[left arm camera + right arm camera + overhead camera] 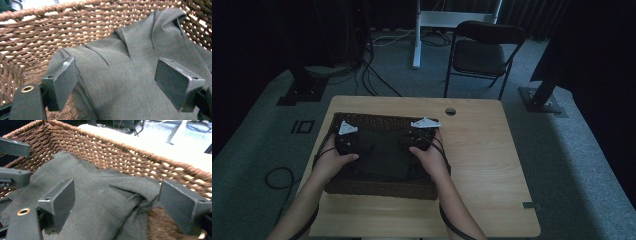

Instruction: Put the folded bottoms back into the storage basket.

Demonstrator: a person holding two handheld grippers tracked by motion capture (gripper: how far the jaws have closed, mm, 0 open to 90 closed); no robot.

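Left gripper (346, 141), jaws apart over the grey cloth (382, 152) lying in the wicker basket (377, 189), sits close to the basket's left wall, while the right gripper (418, 139), jaws likewise apart over the cloth's bunched fold, sits near the right wall, both forearms entering from below.

We see a dim, underexposed high view, its room edges falling to near black. Both gripper views are brighter: past the left tongs (122, 82) light glows through the basket (37, 35); beyond the right tongs (116, 202) the table (160, 142) is washed out and soft.
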